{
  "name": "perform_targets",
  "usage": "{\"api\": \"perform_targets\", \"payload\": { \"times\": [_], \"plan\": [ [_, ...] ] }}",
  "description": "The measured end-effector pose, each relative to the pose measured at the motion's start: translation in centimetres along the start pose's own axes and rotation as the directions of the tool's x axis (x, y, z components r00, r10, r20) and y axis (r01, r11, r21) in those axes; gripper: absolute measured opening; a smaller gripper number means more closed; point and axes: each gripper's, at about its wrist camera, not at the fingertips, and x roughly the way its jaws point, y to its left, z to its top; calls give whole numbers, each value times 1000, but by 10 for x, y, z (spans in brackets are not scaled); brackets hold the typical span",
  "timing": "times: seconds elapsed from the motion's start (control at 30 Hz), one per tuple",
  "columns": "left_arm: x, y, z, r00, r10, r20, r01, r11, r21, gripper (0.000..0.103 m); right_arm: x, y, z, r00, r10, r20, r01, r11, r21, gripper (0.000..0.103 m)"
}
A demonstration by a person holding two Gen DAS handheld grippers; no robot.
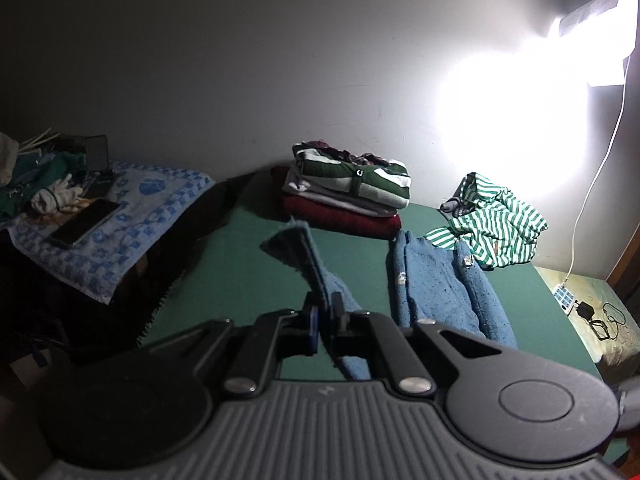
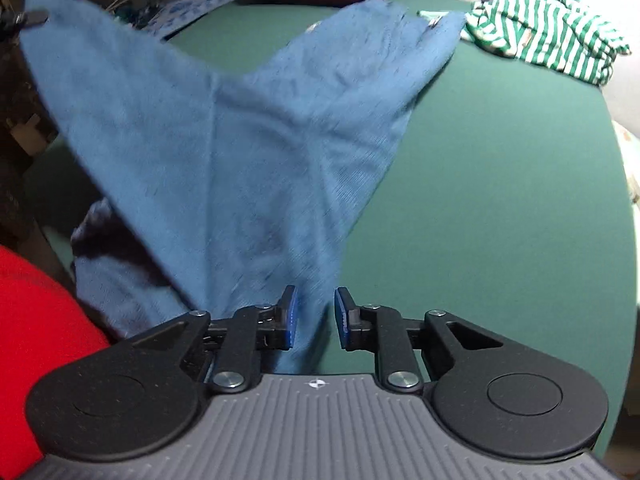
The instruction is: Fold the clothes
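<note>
A blue knit garment (image 2: 224, 140) is lifted over the green table (image 2: 500, 200), and part of it still lies flat on the table (image 1: 436, 288). My left gripper (image 1: 325, 316) is shut on one raised edge of the garment, which sticks up past the fingers. In the right wrist view the fabric gathers into creases between the blue pads of my right gripper (image 2: 316, 316), which is shut on that bunch. The garment's upper left corner rises to a dark clamp (image 2: 28, 18). A neat stack of folded clothes (image 1: 348, 188) sits at the back of the table.
A crumpled green-and-white striped garment (image 1: 492, 220) lies at the back right. On the left, a blue patterned towel (image 1: 160, 200) holds a phone (image 1: 84, 220) and clutter. A power strip (image 1: 564, 296) with cables sits right of the table. Red clothing (image 2: 24, 320) is close at the lower left.
</note>
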Motion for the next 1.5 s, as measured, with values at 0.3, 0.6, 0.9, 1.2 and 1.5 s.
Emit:
{"api": "perform_targets", "payload": {
  "times": [0.3, 0.6, 0.9, 1.2, 1.5],
  "plan": [
    [-16, -24, -9, 994, 113, -1, -113, 991, -72, 2, 67, -68, 154, 937, -137, 322, 102, 987, 125, 27],
    [-26, -56, -20, 977, 214, 24, -210, 972, -103, 2, 171, -77, 224, 942, -250, 223, 253, 967, 15, 25],
    [-21, -65, -15, 970, 239, 39, -232, 964, -133, 2, 173, -108, 218, 957, -182, 227, 161, 981, 107, 12],
    [-48, -72, 8, 966, 226, 128, -206, 967, -153, 2, 139, -128, 224, 928, 6, 372, -107, 962, 252, 10],
    [-68, -67, 5, 944, 307, 120, -282, 941, -186, 2, 179, -101, 235, 949, 53, 311, -116, 976, 187, 10]
  ]
}}
